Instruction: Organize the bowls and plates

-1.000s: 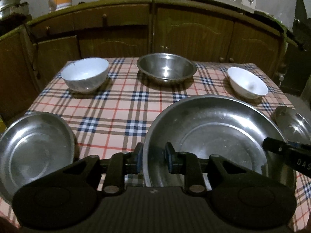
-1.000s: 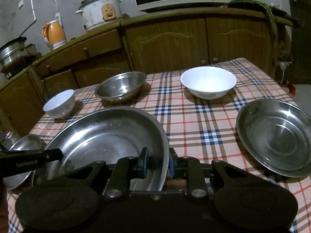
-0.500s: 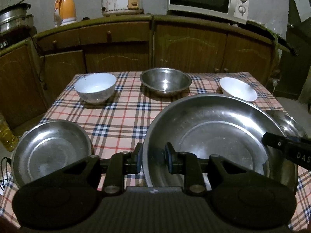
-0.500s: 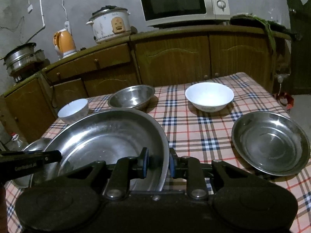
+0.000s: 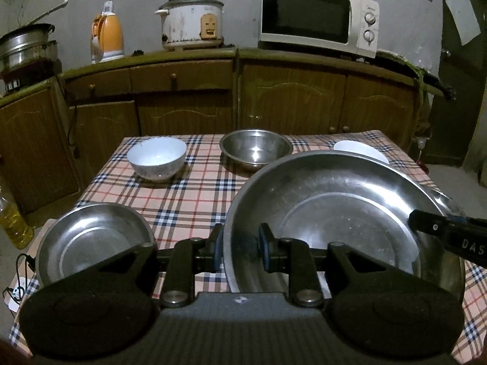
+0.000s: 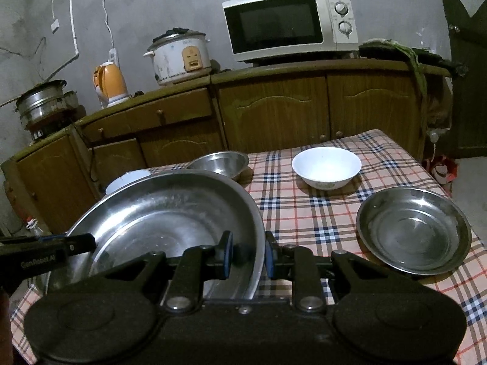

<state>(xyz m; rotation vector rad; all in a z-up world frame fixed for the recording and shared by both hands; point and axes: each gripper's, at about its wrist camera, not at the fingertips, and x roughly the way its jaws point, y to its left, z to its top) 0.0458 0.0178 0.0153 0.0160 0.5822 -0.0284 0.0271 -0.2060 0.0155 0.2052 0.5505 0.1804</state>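
A large steel plate [image 5: 334,213] hangs above the checked table, held by both grippers. My left gripper [image 5: 240,249] is shut on its left rim. My right gripper [image 6: 248,258] is shut on its right rim, the same plate [image 6: 170,213] filling the left of that view. On the table lie a small steel plate [image 5: 91,240] at near left and another steel plate [image 6: 414,231] at near right. Further back stand a pale bowl [image 5: 156,158], a steel bowl [image 5: 255,149] and a white bowl [image 6: 327,167]. The held plate partly hides the white bowl in the left wrist view.
The table [image 5: 188,200] carries a checked cloth. Wooden cabinets [image 5: 292,100] run behind it with a microwave [image 5: 316,18], a rice cooker [image 5: 191,24] and an orange kettle [image 5: 108,38] on top. A bottle of oil [image 5: 12,222] stands on the floor at left.
Both grippers have risen and drawn back with the large plate held between them. The table's bowls look smaller, and more of the counter and wall has come into view.
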